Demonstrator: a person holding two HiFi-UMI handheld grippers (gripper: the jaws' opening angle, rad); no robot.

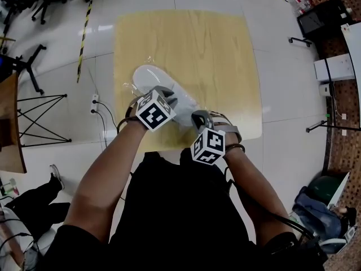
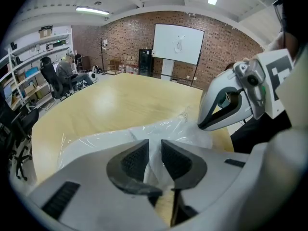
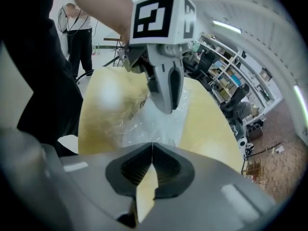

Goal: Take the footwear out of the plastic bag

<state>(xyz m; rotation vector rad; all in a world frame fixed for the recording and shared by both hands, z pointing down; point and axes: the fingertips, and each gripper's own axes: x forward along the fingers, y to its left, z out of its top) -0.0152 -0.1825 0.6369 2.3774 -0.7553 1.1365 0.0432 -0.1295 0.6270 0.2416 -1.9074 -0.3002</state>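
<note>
A white shoe [image 1: 151, 79] lies in a clear plastic bag [image 1: 133, 87] on the pale wooden table [image 1: 214, 49], near its front edge. My left gripper [image 1: 169, 96] is at the shoe's near end. In the left gripper view its jaws [image 2: 155, 147] are closed on a fold of white-looking bag film [image 2: 159, 129]. My right gripper [image 1: 200, 117] sits just right of it at the bag's near end. In the right gripper view that gripper [image 3: 152, 150] is shut tip to tip where the crinkled film [image 3: 154, 124] reaches it. The left gripper [image 3: 166, 88] hangs close ahead there.
On the floor to the left are a black trestle frame [image 1: 39, 117], a power strip [image 1: 94, 101] and cables. A white cabinet [image 1: 335, 69] stands to the right and a blue bag [image 1: 318, 208] lies at the lower right. A person [image 3: 79, 37] stands beyond the table.
</note>
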